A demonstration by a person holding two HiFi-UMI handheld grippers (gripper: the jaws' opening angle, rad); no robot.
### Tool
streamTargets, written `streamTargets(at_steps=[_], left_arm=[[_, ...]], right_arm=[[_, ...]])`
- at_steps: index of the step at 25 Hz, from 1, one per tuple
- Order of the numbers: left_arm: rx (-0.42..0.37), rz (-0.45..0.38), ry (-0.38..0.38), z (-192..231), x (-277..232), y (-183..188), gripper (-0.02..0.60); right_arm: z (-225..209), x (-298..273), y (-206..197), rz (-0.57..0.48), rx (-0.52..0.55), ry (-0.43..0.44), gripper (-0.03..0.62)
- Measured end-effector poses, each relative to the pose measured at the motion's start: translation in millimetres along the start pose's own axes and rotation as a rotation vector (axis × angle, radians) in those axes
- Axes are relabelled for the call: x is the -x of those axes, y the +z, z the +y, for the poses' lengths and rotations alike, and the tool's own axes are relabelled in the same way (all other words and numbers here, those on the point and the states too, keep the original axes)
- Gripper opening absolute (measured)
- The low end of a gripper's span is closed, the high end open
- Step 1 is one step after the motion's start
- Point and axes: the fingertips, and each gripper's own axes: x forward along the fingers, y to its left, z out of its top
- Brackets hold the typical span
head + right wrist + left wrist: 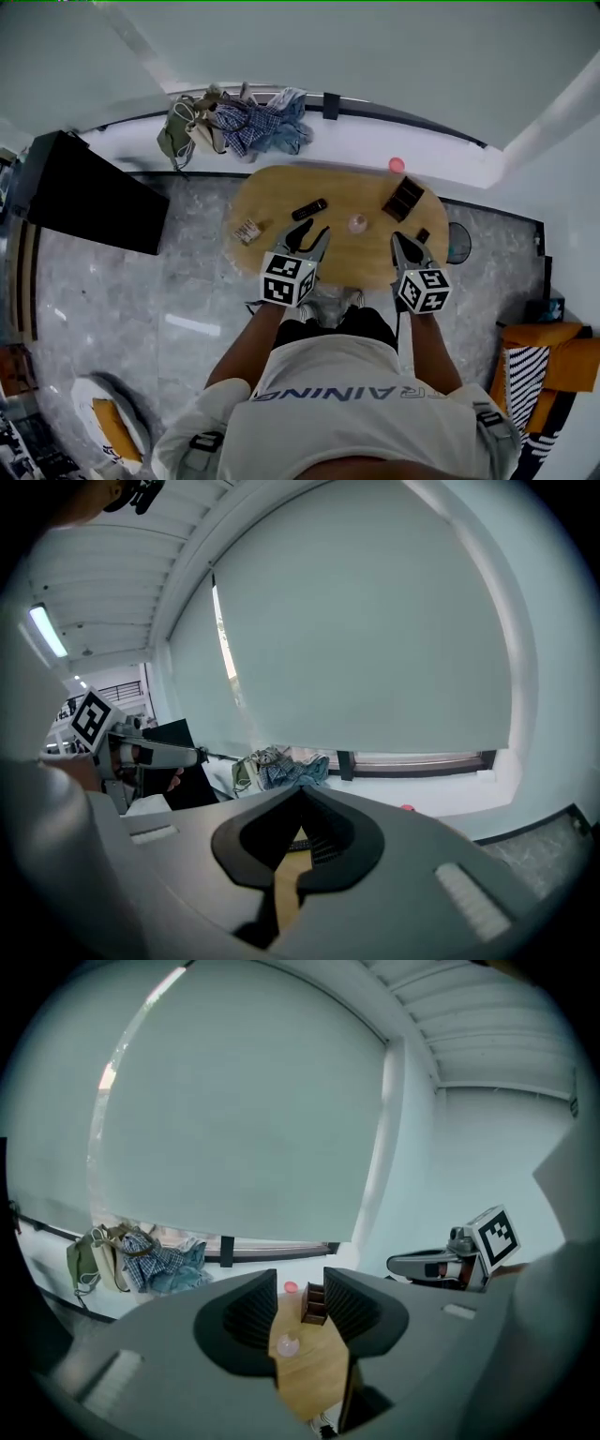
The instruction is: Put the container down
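The small clear container [357, 223] stands on the worktop [281, 187] at the centre of the head view, free of both grippers, so the putting-down looks done. The next move, I judge, only calls for backing away without clipping it. The left gripper [300, 1302] is parted with nothing between its jaws and the right gripper [302, 829] is closed and empty (the container's contents, like those of the dark compartment box [403, 199] to its upper right, are too small to tell).

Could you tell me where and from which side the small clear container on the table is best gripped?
Grip the small clear container across its round sides, coming from the near table edge with the open left tongs. It seems to stand upright, with bare wooden table on every side of it, so the tongs should fit around it.
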Motion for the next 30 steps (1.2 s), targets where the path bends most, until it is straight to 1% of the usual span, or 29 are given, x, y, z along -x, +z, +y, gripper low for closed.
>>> streamTargets(at_steps=[4, 6, 7, 9, 11, 14, 17, 24, 30], left_arm=[[-0.005, -0.079, -0.003, -10, 32, 27, 0.125], [-0.02, -0.125, 0.004, -14, 44, 44, 0.086], [-0.028, -0.148, 0.011, -15, 50, 53, 0.065], [-0.043, -0.187, 0.034, -17, 59, 67, 0.047], [-0.066, -0.208, 0.063, -18, 66, 77, 0.021], [-0.093, -0.216, 0.088, -17, 73, 83, 0.0], [-0.091, -0.223, 0.084, -18, 76, 84, 0.0], [-0.085, -0.22, 0.067, -21, 74, 82, 0.0], [-0.097, -0.213, 0.052, -31, 72, 82, 0.0]], right_arm=[[15, 17, 36, -0.081, 0.047, -0.006, 0.015], [21, 24, 57, -0.131, 0.068, -0.009, 0.015], [23, 27, 67, -0.157, 0.075, -0.013, 0.015], [26, 36, 86, -0.206, 0.088, -0.023, 0.015], [32, 44, 100, -0.235, 0.109, -0.022, 0.015], [50, 48, 104, -0.223, 0.156, 0.01, 0.014], [59, 51, 103, -0.219, 0.162, 0.033, 0.014], [55, 59, 103, -0.23, 0.146, 0.02, 0.015], [50, 67, 98, -0.229, 0.137, 0.01, 0.014]])
